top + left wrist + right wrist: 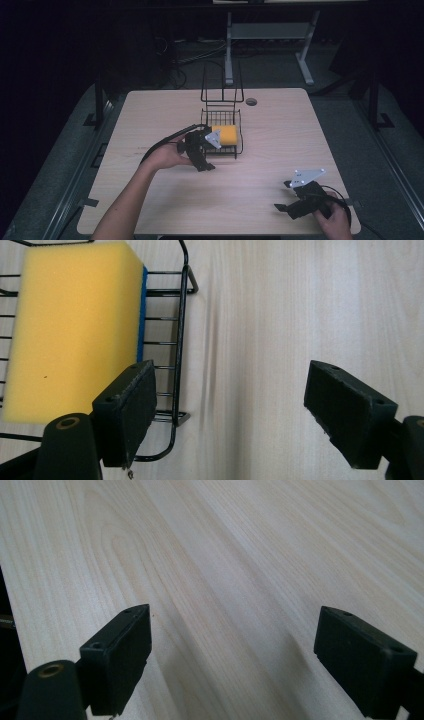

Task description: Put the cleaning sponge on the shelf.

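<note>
1. Nearest, at the table's (150,110) front right corner, the right gripper (287,200) rests low in the person's right hand (334,220); its jaws stand wide apart and hold nothing, with bare wood between them in the right gripper view (232,655).
2. Farther in, near the middle of the table, the left hand (167,156) holds the left gripper (205,162), its grey plate just over the front edge of the rack.
3. Its jaws are also spread wide and empty; in the left gripper view (230,415) one jaw hangs above the rack's corner, the other over plain wood beside it.
4. Just past that gripper, the sponge (226,135) lies flat in the wire rack (240,135), yellow face up, with a blue layer along one side (143,310).
5. Behind it, the rack's tall wire back stands upright.
6. Beyond the table's far edge, a grey frame stands on the dark floor.
</note>
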Motion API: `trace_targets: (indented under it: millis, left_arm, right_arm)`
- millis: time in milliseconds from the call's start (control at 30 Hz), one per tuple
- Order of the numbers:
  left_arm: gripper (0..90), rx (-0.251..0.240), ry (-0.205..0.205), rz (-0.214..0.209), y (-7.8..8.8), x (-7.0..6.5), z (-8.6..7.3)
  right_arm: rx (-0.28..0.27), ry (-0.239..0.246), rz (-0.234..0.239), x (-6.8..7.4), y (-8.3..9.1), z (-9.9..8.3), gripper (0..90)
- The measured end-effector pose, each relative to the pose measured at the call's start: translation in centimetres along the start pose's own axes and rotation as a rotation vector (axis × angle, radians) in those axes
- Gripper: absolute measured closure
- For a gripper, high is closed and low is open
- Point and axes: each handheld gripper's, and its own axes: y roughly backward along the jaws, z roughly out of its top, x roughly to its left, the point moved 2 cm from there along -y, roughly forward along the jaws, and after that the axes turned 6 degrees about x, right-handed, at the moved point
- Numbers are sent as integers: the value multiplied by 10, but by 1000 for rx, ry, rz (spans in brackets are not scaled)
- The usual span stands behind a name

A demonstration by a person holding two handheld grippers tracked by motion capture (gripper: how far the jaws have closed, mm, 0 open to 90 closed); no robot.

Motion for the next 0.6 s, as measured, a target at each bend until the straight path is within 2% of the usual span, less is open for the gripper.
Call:
trace_targets:
  millis: [100, 167, 300, 433, 600]
  left_arm:
    - [206, -1, 9, -1, 0, -6, -5]
    - [206, 20, 11, -4, -1, -8, -7]
    - [207, -4, 13, 2, 1, -13, -11]
    - [205, 14, 19, -2, 0, -17, -16]
    - [204, -11, 21, 13, 5, -24, -19]
  right_arm:
    - [1, 2, -3, 0, -1, 0, 150]
    - [5, 3, -3, 0, -1, 0, 149]
    - [9, 4, -4, 2, -2, 0, 150]
    - [13, 6, -4, 3, -2, 0, 149]
    - [12, 11, -6, 4, -3, 0, 149]
